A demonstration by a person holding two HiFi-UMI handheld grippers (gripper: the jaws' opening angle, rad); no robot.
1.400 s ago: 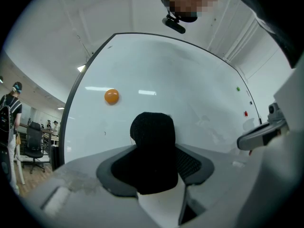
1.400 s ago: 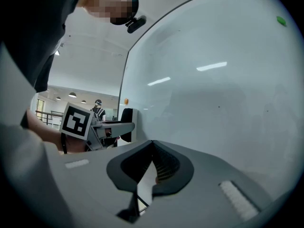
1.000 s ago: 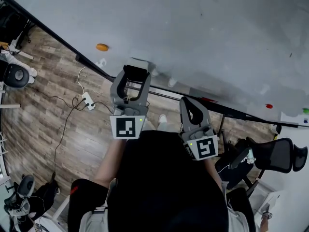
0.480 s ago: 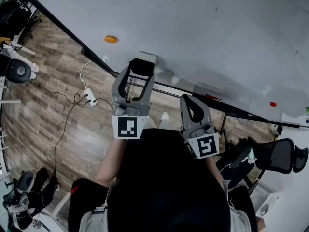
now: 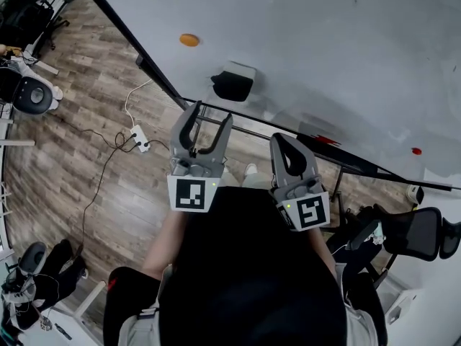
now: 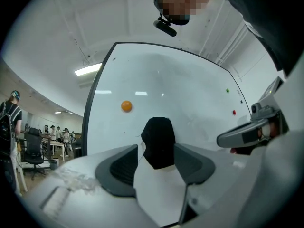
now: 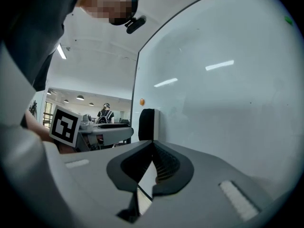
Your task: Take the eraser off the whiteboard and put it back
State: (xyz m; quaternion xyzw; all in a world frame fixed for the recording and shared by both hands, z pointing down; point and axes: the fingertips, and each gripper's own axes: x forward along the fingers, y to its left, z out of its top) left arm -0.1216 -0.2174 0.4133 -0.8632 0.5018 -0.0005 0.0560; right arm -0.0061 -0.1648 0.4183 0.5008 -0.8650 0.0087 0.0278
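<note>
The black eraser with its white back (image 5: pixel 233 85) sticks to the whiteboard (image 5: pixel 324 49) near the bottom edge. My left gripper (image 5: pixel 209 115) hangs a short way back from it, pointing at it. Its jaws are wide apart and closing a little, with nothing between them. In the left gripper view the eraser (image 6: pixel 158 141) shows through the gap ahead of the left gripper (image 6: pixel 156 152). My right gripper (image 5: pixel 283 141) is off to the right of the eraser, its fingertips meeting and empty. The right gripper view shows the eraser (image 7: pixel 146 124) edge-on beyond the right gripper (image 7: pixel 152 144).
An orange magnet (image 5: pixel 189 40) sits on the board left of the eraser and a red one (image 5: pixel 416 151) far right. A red marker (image 5: pixel 324 140) lies on the board's tray. A power strip and cables (image 5: pixel 140 139) lie on the wood floor; office chairs (image 5: pixel 407 233) stand at the right.
The eraser was between my left jaws at the board. It now stays stuck on the board, and the left gripper has drawn back from it. The right gripper moved slightly.
</note>
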